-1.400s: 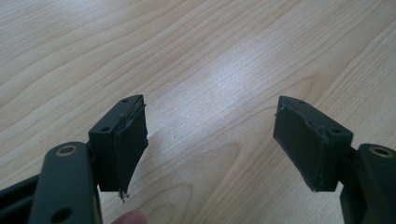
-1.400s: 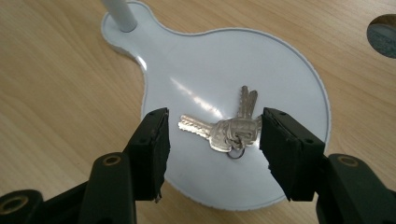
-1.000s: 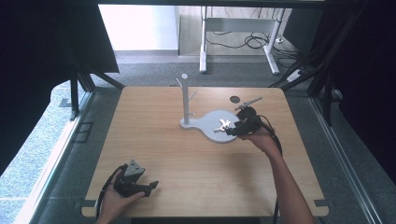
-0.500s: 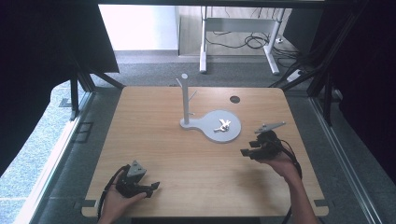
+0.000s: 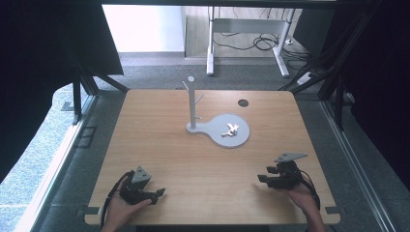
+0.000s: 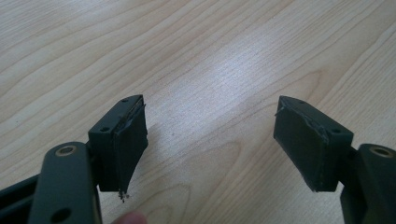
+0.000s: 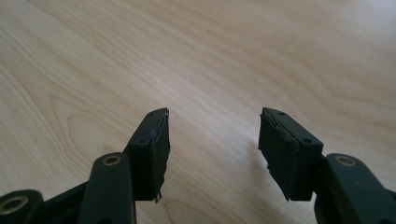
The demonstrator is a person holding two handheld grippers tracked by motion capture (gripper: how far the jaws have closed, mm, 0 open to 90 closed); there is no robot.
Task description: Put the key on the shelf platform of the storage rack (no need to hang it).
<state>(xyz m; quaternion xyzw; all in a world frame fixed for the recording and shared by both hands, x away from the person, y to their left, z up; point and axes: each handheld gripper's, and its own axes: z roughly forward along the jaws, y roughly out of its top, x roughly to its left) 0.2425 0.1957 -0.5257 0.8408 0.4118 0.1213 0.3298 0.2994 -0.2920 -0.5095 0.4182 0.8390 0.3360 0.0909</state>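
While a small pale trinket (image 5: 230, 129) lies on the grey stand's dish (image 5: 241, 140) mid-counter (image 5: 203, 169), well apart from both hands, the left gripper (image 5: 155, 194) and right gripper (image 5: 263, 179) rest at the near edge (jaws spread, empty), apparently between moves.

Keys (image 5: 230, 129) on stand base (image 5: 239, 139), mid-table (image 5: 159, 159)

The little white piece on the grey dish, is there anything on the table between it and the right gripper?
Nothing visible does. The white piece lies on the round dish of the grey stand; between it and the right gripper, whose jaws stand open and empty, is bare table. The stand's post rises on the dish's far-left side, off that line.
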